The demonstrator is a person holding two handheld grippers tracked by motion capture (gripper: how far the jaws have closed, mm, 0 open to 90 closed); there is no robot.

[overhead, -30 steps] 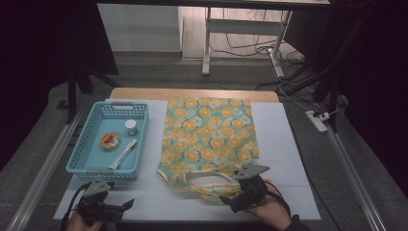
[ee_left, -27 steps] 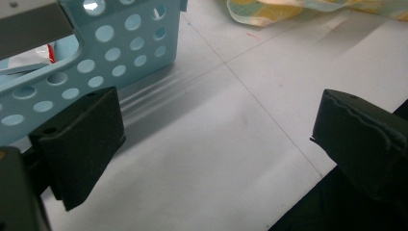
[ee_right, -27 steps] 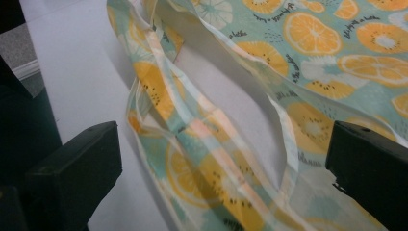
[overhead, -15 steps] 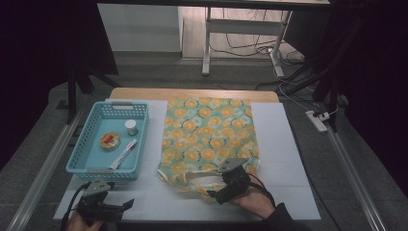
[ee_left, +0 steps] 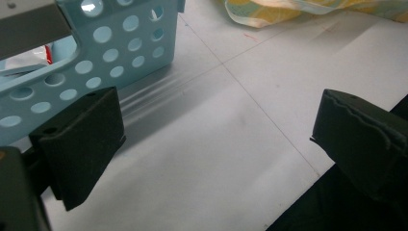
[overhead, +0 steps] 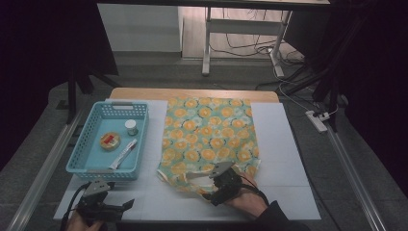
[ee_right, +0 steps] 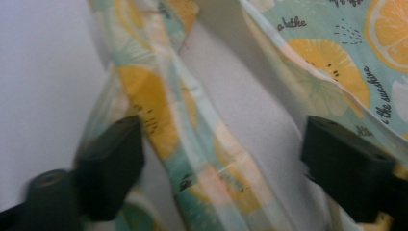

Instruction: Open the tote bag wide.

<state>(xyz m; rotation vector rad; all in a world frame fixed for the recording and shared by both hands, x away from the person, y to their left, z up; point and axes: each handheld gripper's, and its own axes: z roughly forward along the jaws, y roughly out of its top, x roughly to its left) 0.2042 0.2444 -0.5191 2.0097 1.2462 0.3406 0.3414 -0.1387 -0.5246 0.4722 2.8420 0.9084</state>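
A fabric bag (overhead: 209,139) printed with orange and lemon slices lies flat in the middle of the white mat (overhead: 284,159). My right gripper (overhead: 216,188) hovers over the bag's near edge. In the right gripper view, that gripper (ee_right: 226,154) is open, and a strap of the bag (ee_right: 192,144) runs between its jaws without being pinched. My left gripper (overhead: 126,206) rests at the mat's near left corner, in front of the blue basket (overhead: 79,159). In the left gripper view it (ee_left: 219,115) is open over bare mat with nothing between the jaws.
The blue basket (ee_left: 120,57) holds a small white-capped jar (overhead: 131,127), a round yellow tin (overhead: 110,140) and a tube (overhead: 123,153). A metal rail (overhead: 43,168) runs along the table's left side, and a power strip (overhead: 317,120) lies off the right edge.
My right gripper has shifted left and forward along the bag's near edge, onto the strap. The left gripper has stayed put.
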